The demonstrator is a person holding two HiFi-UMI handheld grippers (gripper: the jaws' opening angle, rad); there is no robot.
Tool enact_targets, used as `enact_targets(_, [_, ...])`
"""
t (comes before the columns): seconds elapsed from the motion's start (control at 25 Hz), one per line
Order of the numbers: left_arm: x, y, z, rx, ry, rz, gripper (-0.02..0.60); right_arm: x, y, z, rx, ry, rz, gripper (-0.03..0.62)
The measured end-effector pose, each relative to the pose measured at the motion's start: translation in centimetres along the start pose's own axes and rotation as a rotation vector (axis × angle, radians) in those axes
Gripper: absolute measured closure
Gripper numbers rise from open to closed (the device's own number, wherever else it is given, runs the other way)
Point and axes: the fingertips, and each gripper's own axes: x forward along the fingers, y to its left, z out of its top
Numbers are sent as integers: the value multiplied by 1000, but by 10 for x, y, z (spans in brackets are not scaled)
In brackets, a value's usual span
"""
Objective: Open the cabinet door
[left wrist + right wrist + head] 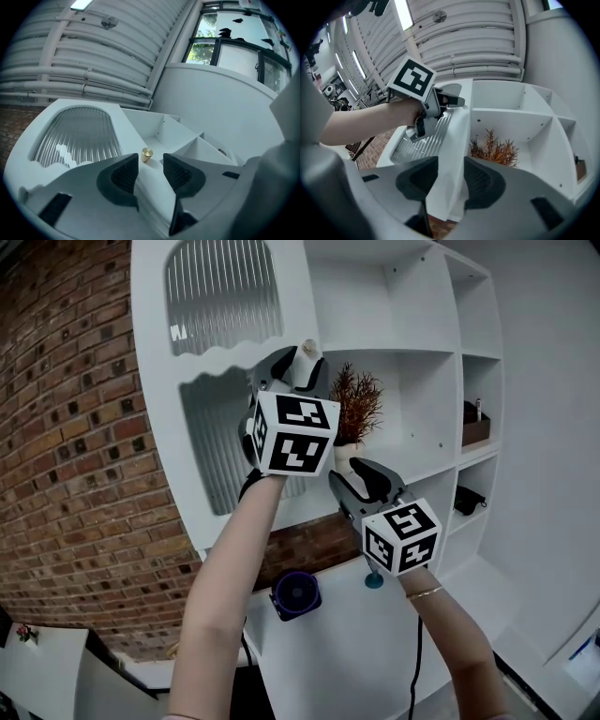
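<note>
Head view: white cabinet door (159, 381) standing at the left of a white shelf unit (412, 352), seemingly a little ajar, both grippers raised to its free edge.
Door's place: straight ahead of both sets of jaws, the free edge running upright and passing lengthwise through each gap.
Left gripper (305, 352): higher of the two, jaws spread wide, door edge lying between them without being pinched.
Knob (146, 155): small, brass-coloured, round and tapered, just beyond the left jaws' tips, centred on the gap.
Right gripper (342, 482): lower on the same edge, jaws closed onto the door's thickness, white edge filling the gap from pad to pad.
Nearer hand: left for the knob; right placed on the edge itself.
Coming move, as judged: swinging the door further out in an arc away from the shelves, hinge side probably lying left of both jaws.
Door material: smooth painted white frame around two ribbed glass panels (220, 292), the upper one arched on top with a wavy lower border.
Pads (417, 178): dark, finely ridged, rubbery looking.
Beyond the right jaws: dried rust-coloured plant (494, 150) on an open shelf.
</note>
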Motion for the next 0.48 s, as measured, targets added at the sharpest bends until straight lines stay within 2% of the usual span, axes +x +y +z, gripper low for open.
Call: enact_targets(0.48, [28, 3, 3, 141, 73, 66, 438, 11, -9, -3, 9, -20, 31, 431])
